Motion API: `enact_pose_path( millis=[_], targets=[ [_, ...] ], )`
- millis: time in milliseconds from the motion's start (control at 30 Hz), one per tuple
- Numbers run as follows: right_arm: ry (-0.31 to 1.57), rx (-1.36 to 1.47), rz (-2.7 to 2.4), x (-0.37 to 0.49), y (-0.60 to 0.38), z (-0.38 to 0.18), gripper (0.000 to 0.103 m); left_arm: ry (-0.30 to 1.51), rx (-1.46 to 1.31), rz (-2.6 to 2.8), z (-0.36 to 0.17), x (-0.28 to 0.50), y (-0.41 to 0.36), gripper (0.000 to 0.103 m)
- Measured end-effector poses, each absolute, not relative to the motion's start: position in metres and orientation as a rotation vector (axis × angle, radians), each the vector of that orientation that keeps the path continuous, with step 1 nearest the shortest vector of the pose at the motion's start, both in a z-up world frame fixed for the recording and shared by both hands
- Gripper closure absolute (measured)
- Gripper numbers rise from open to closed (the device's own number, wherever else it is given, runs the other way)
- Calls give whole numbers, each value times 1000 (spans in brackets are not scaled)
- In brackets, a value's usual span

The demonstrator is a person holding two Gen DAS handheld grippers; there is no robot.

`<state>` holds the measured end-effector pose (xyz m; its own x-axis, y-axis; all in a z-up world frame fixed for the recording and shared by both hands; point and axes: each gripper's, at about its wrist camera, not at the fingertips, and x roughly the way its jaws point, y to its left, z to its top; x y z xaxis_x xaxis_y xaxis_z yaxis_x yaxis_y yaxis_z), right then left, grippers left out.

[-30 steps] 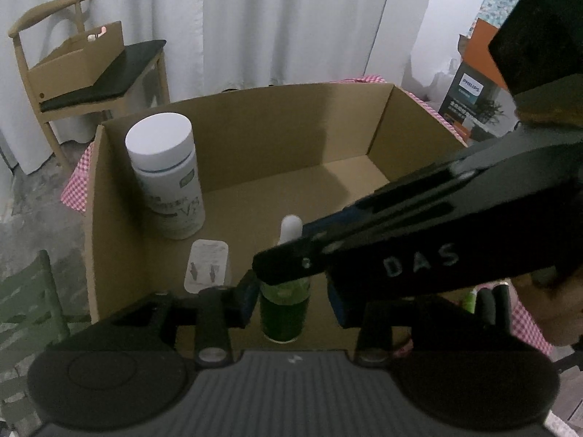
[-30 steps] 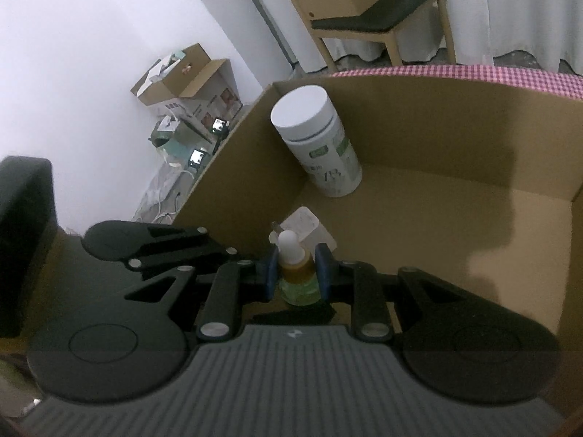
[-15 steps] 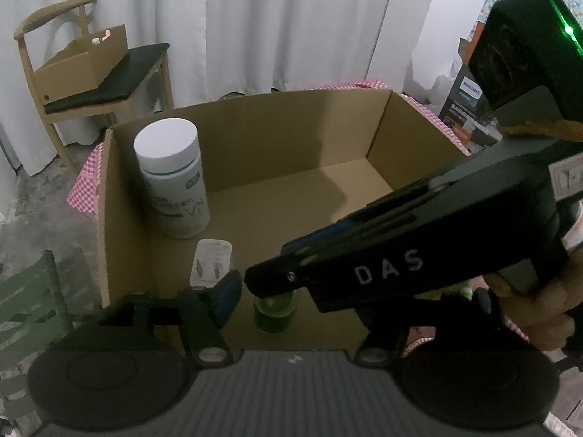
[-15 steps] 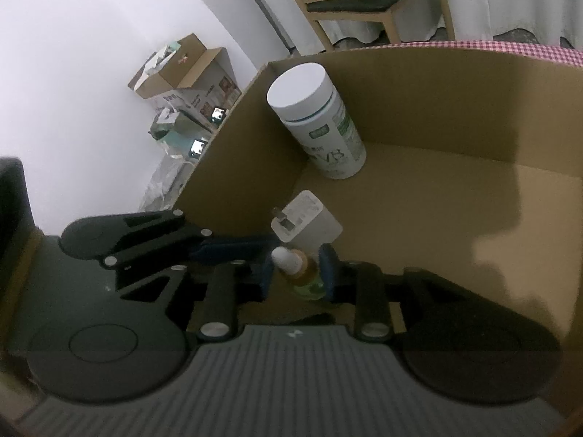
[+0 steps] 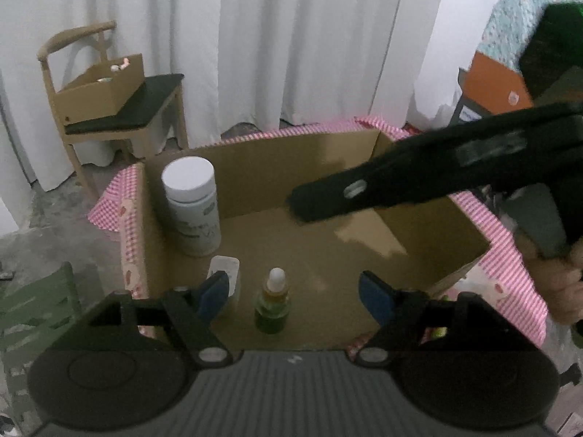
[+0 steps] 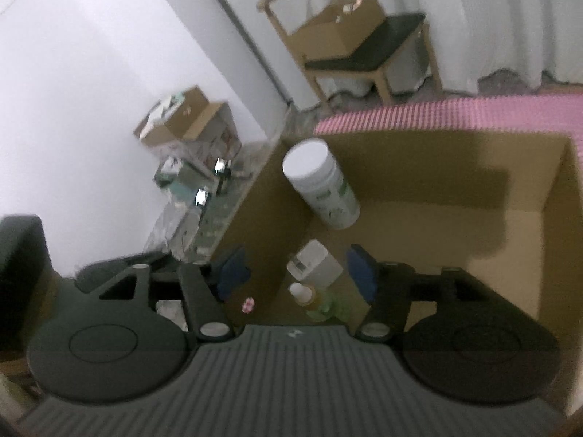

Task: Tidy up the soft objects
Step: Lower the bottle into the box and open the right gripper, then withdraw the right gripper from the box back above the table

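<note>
A small green dropper bottle [image 5: 273,302] with a white tip stands upright on the floor of an open cardboard box [image 5: 291,167]. My left gripper [image 5: 295,293] hovers above it, its jaws opening and the blue pads [image 5: 215,289] wide of the bottle. The right tool's black body [image 5: 437,178] crosses the box from the right, held by a hand [image 5: 557,284]. In the blurred right wrist view, the right gripper [image 6: 298,273] also has its jaws opening, with the dropper bottle [image 6: 313,298] and a white charger plug [image 6: 315,266] below the gap, untouched.
A tall white-capped bottle [image 5: 191,207] stands in the box's back left corner, the white plug [image 5: 226,273] lying near it. The box sits on a pink checked cloth [image 5: 510,255]. Behind are white curtains and a wooden chair [image 5: 109,109] carrying a box. Cartons [image 6: 189,120] clutter the floor.
Both grippers have let go of the dropper bottle and spread their jaws. Both have risen and drawn back, so the box looks smaller. The bottle now stands free on the box floor.
</note>
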<state>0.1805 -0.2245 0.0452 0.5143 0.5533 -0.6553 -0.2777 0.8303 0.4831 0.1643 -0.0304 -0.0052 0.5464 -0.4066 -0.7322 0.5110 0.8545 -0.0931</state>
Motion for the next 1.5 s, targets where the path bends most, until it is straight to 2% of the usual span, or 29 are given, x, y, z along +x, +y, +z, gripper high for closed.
enact_pose_path(
  millis=[100, 333, 900, 1267, 1500],
  targets=[
    [833, 329, 479, 156, -235, 72, 24, 809, 113, -527, 8, 150, -23, 16],
    [713, 238, 357, 78, -251, 120, 1, 779, 68, -501, 31, 104, -9, 14],
    [747, 19, -127, -81, -259, 107, 1, 813, 57, -439, 9, -6, 1, 14],
    [587, -77, -179, -147, -247, 150, 1, 751, 57, -390, 35, -53, 9, 14],
    [569, -46, -179, -194, -262, 176, 1, 728, 69, -416, 44, -72, -6, 13]
  ],
)
